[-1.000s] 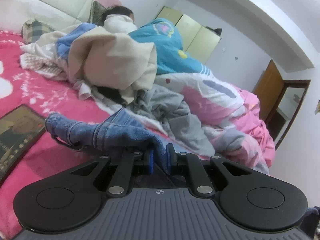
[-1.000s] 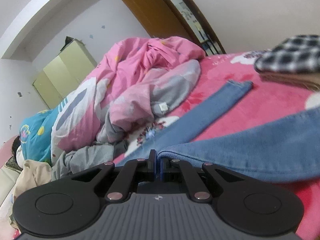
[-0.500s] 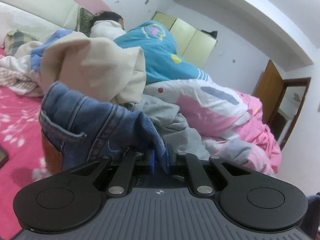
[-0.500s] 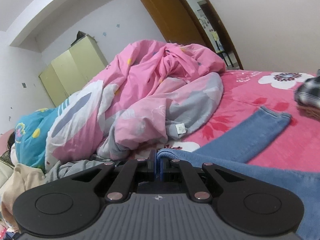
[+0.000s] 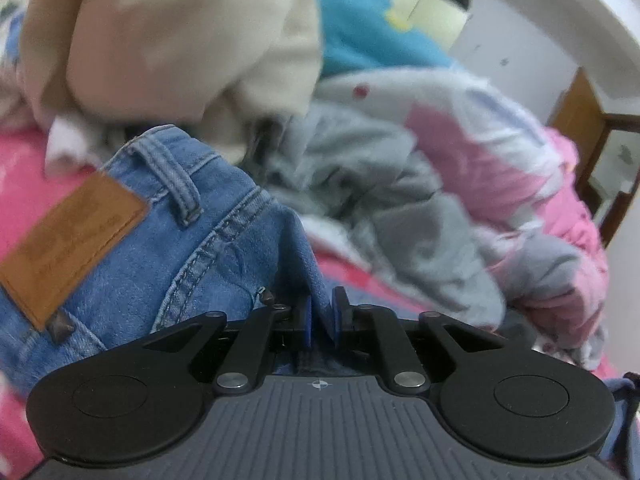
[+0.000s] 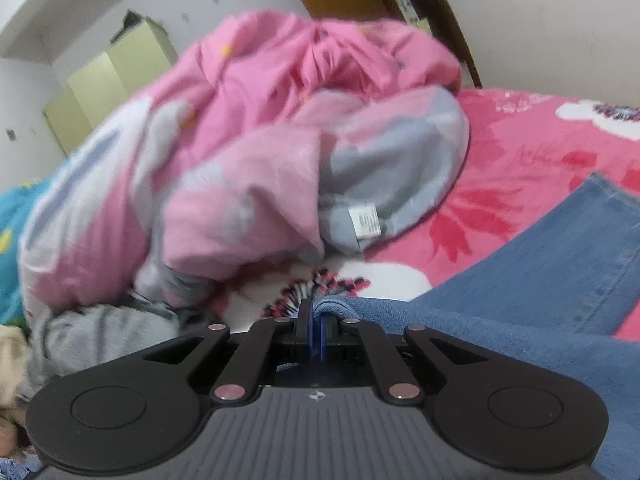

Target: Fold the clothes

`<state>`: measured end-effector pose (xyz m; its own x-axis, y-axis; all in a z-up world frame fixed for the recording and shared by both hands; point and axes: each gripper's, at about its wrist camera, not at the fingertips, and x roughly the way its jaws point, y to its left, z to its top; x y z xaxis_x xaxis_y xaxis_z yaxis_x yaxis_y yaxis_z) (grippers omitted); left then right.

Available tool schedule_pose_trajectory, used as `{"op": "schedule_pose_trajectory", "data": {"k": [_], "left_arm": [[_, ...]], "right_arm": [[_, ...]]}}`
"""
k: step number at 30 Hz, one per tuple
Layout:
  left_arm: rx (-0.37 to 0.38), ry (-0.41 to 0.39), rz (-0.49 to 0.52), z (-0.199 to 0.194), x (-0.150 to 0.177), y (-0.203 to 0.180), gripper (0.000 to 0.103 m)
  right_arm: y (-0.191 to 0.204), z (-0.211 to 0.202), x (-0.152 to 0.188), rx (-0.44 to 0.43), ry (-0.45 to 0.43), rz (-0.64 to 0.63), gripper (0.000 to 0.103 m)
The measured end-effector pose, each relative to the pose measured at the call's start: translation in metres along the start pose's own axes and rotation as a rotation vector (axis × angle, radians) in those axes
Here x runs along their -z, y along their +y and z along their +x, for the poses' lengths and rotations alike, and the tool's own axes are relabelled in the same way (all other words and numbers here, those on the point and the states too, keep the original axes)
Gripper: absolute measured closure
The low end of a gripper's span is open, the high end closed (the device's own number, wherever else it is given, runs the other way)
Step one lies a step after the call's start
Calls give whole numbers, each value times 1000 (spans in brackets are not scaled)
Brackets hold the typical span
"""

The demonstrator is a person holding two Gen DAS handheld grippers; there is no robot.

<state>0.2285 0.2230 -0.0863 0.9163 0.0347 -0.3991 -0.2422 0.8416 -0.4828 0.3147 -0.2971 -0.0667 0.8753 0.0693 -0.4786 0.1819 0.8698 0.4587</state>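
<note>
Pinching jeans (image 5: 168,240) waistband, left fingers (image 5: 307,322); right fingers (image 6: 309,330) clamped on jeans (image 6: 540,280) edge.

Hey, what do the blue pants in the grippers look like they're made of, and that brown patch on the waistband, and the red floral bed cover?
Blue pants: denim, likely cotton, with a washed, faded finish; visible double stitching and a belt loop.
Brown patch: looks like leather or imitation leather, matte tan, with a metal rivet at the corner.
Red floral bed cover: seems a plush fleece, soft and fuzzy; motion blur leaves the weave uncertain.
</note>
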Motion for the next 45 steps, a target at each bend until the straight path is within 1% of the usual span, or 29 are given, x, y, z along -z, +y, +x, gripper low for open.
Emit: {"op": "schedule_pose_trajectory", "data": {"k": [1, 3, 4, 5, 7, 9, 10, 11, 12, 13, 15, 18, 20, 22, 24, 26, 29, 32, 35, 36, 39, 41, 44, 45], "left_arm": [[7, 5, -10, 2, 0, 3, 87], [45, -15, -11, -3, -2, 4, 77], [60, -27, -10, -5, -3, 5, 68], [70, -40, -8, -8, -4, 5, 63], [89, -66, -5, -13, -5, 5, 58], [108, -84, -1, -20, -9, 5, 54], [114, -91, 5, -24, -11, 5, 52], [114, -91, 17, -28, -13, 5, 52], [112, -84, 32, -32, -14, 4, 51], [110, -76, 47, -37, -16, 4, 51], [105, -53, 82, -45, -17, 2, 51], [109, -29, 125, -55, -18, 0, 51], [95, -29, 144, -57, -18, -2, 51], [72, -14, 149, -57, -19, -1, 51], [60, 14, 138, -55, -19, 4, 51], [48, 45, 120, -50, -19, 10, 51], [12, 62, 106, -42, -16, 19, 52], [15, 64, 107, -42, -17, 21, 52], [13, 76, 125, -41, -16, 21, 52], [10, 82, 143, -41, -16, 19, 52], [8, 86, 181, -43, -14, 17, 52], [5, 90, 197, -43, -12, 17, 52], [-6, 89, 229, -44, -10, 14, 52], [-9, 86, 237, -44, -9, 13, 52]], "right_arm": [[-2, 12, 2, 3, 22, 9, 100], [-10, 31, 3, -3, 68, 52, 100], [-15, 40, 3, -7, 98, 82, 98], [-20, 49, 3, -11, 128, 112, 98], [-33, 65, 2, -27, 199, 195, 97], [-44, 64, -1, -61, 232, 291, 95], [-47, 60, -3, -69, 240, 326, 90], [-47, 51, -5, -63, 237, 333, 86], [-45, 42, -8, -56, 233, 337, 79], [-37, 28, -11, -45, 218, 297, 76], [-20, -1, -15, -25, 189, 214, 74], [34, -40, -15, -49, 123, -38, 74], [87, -59, -4, -145, 83, -250, 72], [146, -64, 20, -277, 87, -470, 66], [202, -58, 54, -418, 118, -683, 65], [246, -48, 87, -530, 137, -856, 65], [301, -21, 137, -649, 150, -1060, 64], [341, 15, 164, -754, 253, -1142, 64], [371, 43, 177, -839, 360, -1178, 64], [379, 53, 180, -871, 417, -1185, 62], [398, 70, 193, -929, 562, -1230, 62], [404, 73, 201, -941, 601, -1287, 62], [408, 73, 209, -952, 638, -1338, 67], [409, 71, 210, -955, 642, -1350, 82]]}}
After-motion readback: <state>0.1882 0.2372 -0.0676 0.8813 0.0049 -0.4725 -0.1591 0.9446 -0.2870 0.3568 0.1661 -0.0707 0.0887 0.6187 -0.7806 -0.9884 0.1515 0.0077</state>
